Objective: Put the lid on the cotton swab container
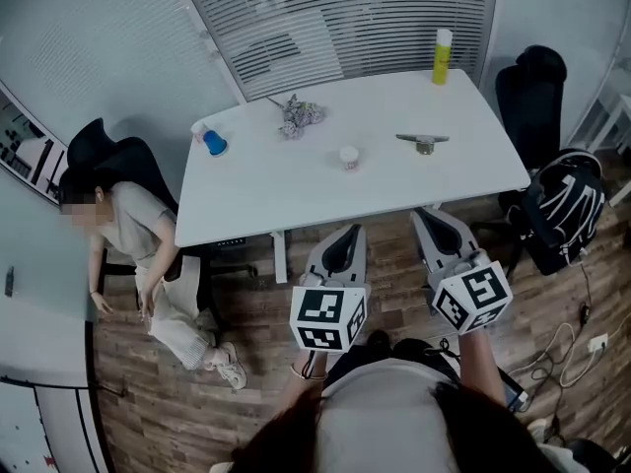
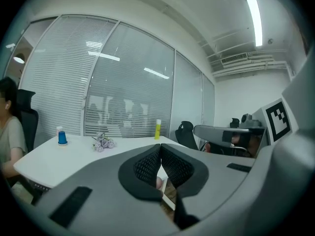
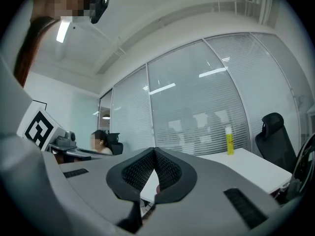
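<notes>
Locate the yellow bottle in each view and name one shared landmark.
Head view: yellow bottle upper right, far corner of the white table.
Left gripper view: yellow bottle near centre, on the table.
Right gripper view: yellow bottle right of centre.
Shared landmark: slatted blinds behind it.

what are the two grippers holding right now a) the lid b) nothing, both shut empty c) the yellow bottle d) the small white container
b: the left gripper and right gripper show jaws together with nothing between them, short of the table where the small white container stands.
</notes>
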Tool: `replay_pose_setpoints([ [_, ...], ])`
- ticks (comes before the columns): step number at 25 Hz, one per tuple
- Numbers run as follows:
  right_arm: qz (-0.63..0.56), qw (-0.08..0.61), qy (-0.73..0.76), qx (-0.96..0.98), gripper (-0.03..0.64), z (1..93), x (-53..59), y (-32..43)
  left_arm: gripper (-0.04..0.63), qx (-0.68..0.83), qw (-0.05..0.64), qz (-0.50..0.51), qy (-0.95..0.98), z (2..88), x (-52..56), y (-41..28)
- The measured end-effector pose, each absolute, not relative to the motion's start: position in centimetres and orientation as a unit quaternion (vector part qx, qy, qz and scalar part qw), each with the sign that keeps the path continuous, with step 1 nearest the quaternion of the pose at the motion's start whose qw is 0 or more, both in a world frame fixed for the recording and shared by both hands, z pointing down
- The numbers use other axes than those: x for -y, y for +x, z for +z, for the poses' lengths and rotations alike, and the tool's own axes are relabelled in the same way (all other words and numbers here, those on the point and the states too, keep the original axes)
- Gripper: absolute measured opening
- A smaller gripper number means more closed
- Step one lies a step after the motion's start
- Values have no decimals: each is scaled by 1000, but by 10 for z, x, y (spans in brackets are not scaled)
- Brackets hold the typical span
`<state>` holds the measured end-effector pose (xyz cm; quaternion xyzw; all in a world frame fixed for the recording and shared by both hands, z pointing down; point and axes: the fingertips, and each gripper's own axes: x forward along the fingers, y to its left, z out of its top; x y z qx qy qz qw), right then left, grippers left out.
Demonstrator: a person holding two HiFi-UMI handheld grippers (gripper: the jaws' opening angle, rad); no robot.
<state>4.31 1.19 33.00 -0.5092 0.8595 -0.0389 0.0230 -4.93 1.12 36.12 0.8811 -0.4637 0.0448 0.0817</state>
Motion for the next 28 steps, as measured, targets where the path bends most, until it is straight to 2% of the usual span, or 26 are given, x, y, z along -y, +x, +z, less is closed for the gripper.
replay_pose_setpoints([
  [28, -15, 4, -513, -858, 28, 340, 95, 42, 21, 471, 103, 54, 875, 385, 87, -48],
])
